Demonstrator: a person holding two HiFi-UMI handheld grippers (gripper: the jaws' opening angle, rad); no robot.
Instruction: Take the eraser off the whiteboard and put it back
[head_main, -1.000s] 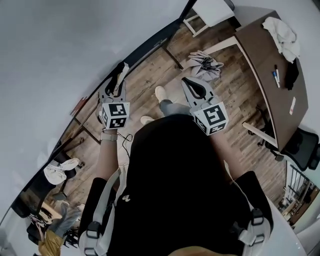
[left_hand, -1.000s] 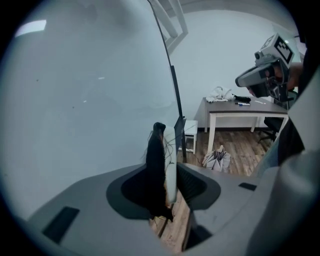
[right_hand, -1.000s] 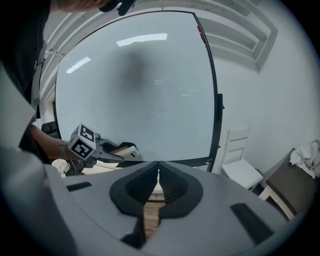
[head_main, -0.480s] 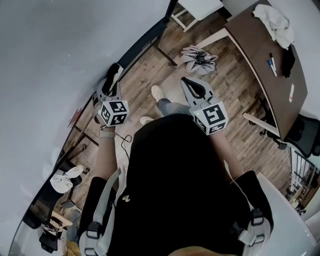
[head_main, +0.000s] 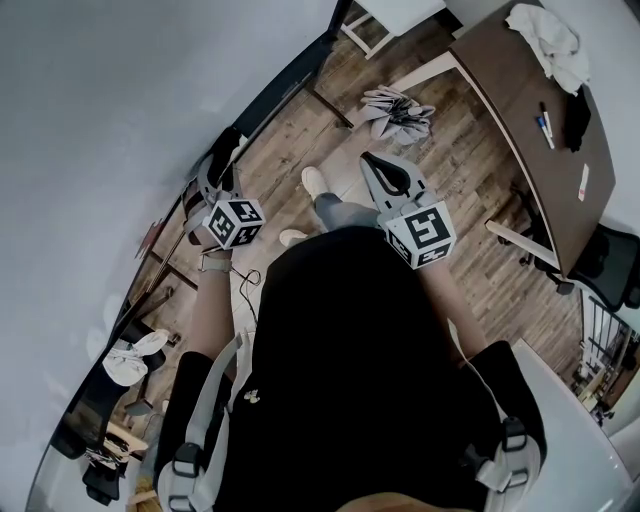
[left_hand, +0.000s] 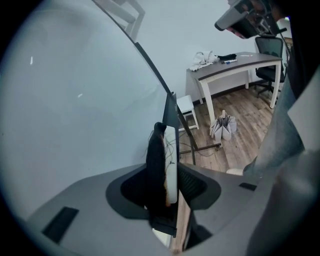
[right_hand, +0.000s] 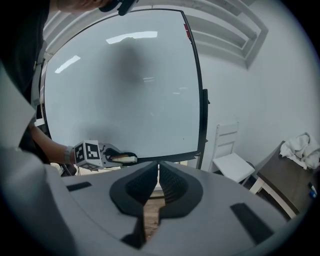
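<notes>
1. Your left gripper (left_hand: 165, 172) is clamped on the eraser (left_hand: 157, 165). Its jaws stand part-way apart, and the eraser sits on edge between the pads and fills the gap.
2. The eraser's black felt face is turned toward the whiteboard (left_hand: 75, 100). Its white back faces away from the whiteboard.
3. In the right gripper view, the eraser sits at the whiteboard's lower edge, toward the lower left corner. No view shows whether the felt touches the whiteboard.
4. Your right gripper (right_hand: 157, 172) has its jaws drawn together. Only a thin slit remains between the pads, and nothing is in it.
5. The right gripper is held back from the whiteboard and points at its lower frame.
6. In the head view, both grippers are in front of your torso. The left gripper is close against the foot of the whiteboard, and the right gripper is farther out from it.
7. A white chair (right_hand: 230, 160) stands just beside the whiteboard's right-hand frame, as seen in the right gripper view.
8. A brown desk (head_main: 520, 150) stands well apart from the whiteboard, beyond the chair.
9. A white cloth (head_main: 548, 45) and some markers (head_main: 545, 125) lie on the desk at the end away from the whiteboard.
10. A grey bundle (head_main: 400, 112) lies on the wooden floor (head_main: 470, 190) between the whiteboard's stand and the desk.
</notes>
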